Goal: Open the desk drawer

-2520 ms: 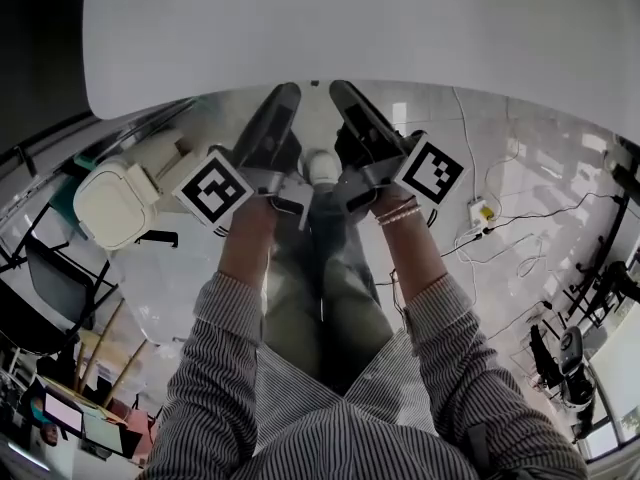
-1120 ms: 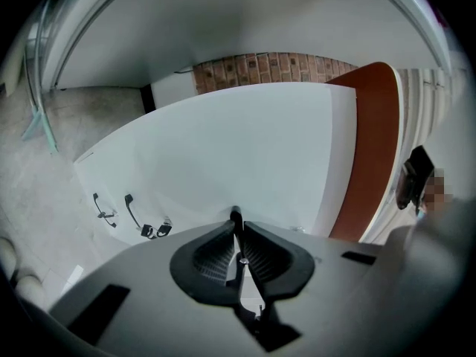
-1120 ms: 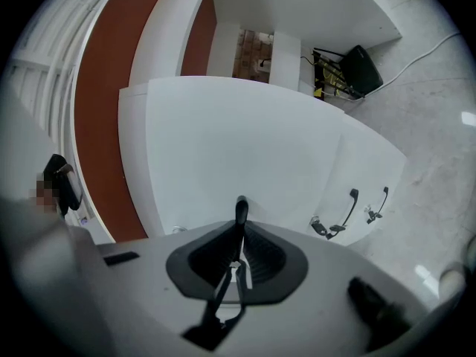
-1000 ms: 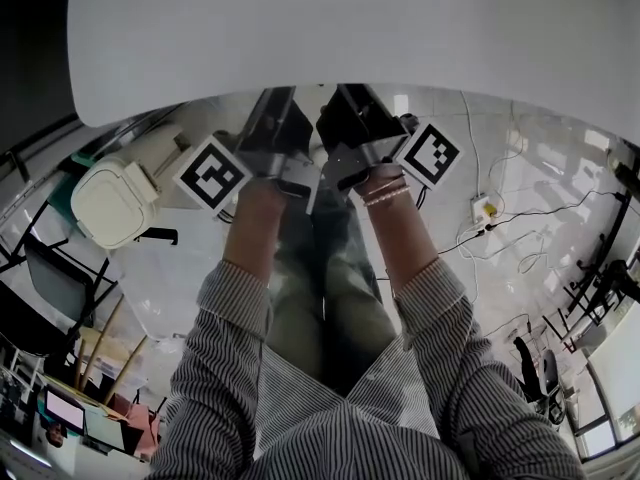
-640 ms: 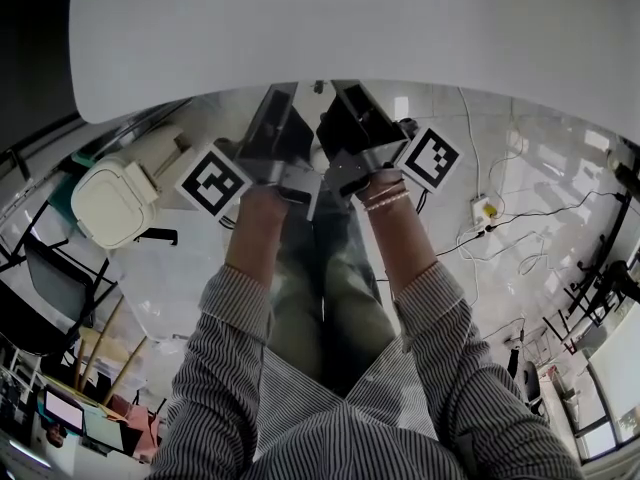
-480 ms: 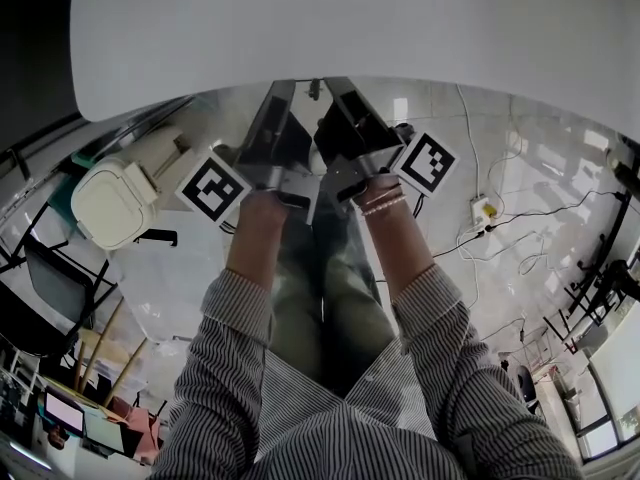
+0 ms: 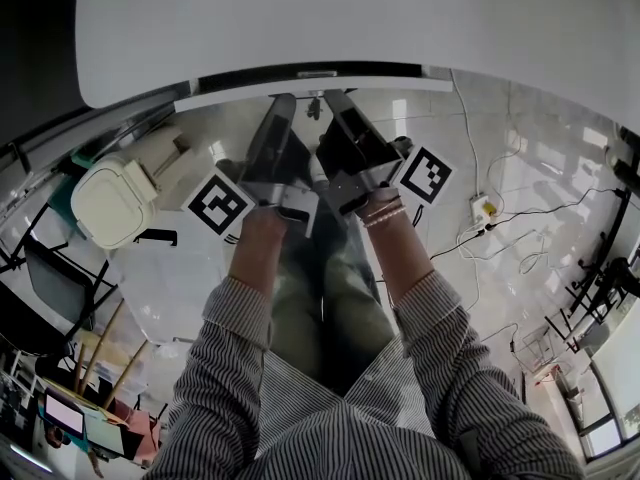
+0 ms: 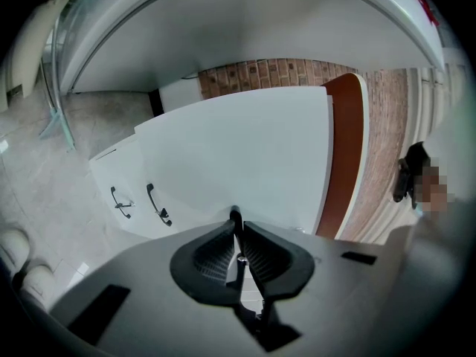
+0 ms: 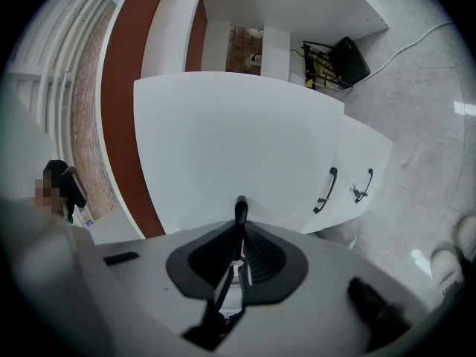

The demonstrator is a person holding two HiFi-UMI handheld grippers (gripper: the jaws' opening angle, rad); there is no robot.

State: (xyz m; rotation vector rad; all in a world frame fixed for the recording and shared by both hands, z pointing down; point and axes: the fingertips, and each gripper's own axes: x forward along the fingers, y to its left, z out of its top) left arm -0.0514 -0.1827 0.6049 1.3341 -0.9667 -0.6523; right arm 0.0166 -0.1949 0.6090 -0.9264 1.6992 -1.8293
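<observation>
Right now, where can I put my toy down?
The white desk top is bare all across, beyond the drawer front. Crowded just under it: the left gripper and right gripper sit side by side. Cables litter the floor at right.

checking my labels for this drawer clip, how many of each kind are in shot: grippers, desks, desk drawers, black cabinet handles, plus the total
grippers: 2
white desk: 1
desk drawer: 1
black cabinet handles: 2
total: 6
</observation>
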